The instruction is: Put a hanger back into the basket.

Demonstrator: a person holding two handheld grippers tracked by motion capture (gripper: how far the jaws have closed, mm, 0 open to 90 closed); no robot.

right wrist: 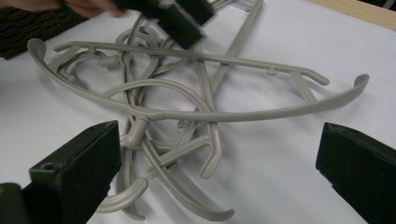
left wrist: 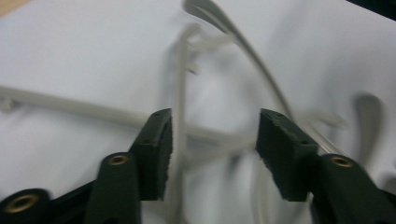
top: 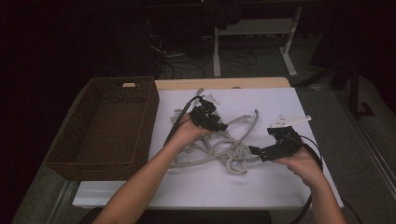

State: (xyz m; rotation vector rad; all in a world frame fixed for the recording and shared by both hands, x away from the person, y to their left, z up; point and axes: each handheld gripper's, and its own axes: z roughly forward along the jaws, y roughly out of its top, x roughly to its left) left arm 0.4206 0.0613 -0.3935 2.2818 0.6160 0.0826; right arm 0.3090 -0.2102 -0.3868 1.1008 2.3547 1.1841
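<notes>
A tangle of several grey plastic hangers (top: pixel 229 149) lies in the middle of the white table top (top: pixel 261 186). My left gripper (top: pixel 219 125) hovers over the far left side of the pile and points toward the right. Its jaws (left wrist: pixel 214 149) stand apart, and a thin hanger bar (left wrist: pixel 180 93) runs up close beside one pad without being pinched. My right gripper (top: pixel 254 150) sits at the pile's right edge and points left, open wide (right wrist: pixel 219 163) with nothing between its pads. In the right gripper view the hangers (right wrist: pixel 187 112) spread out ahead, with the left gripper (right wrist: pixel 182 21) above them.
A dark woven basket (top: pixel 107 126) stands on the left side of the table, beside the pile. A wooden strip (top: pixel 224 83) runs along the table's far edge. Desk legs and cables stand on the dark floor beyond.
</notes>
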